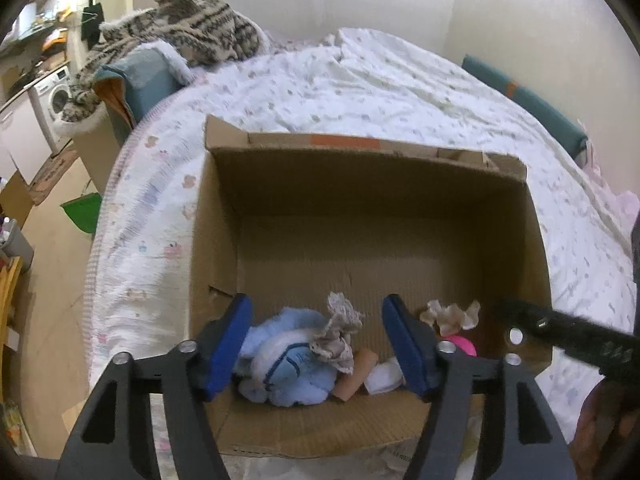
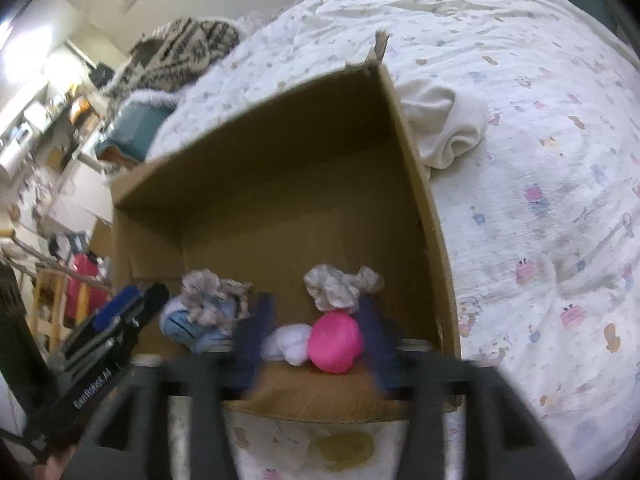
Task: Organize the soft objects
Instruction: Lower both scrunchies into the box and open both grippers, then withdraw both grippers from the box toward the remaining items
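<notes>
An open cardboard box stands on the bed and also shows in the right wrist view. Soft things lie at its near end: a light blue plush, a lacy grey cloth, a beige crumpled cloth, a white piece and a pink ball. My left gripper is open and empty above the blue plush. My right gripper is open, blurred, its fingers either side of the pink ball and white piece.
The box sits on a white patterned bedspread. A white folded cloth lies on the bed right of the box. A striped blanket is piled at the bed's far left. A green bin stands on the floor.
</notes>
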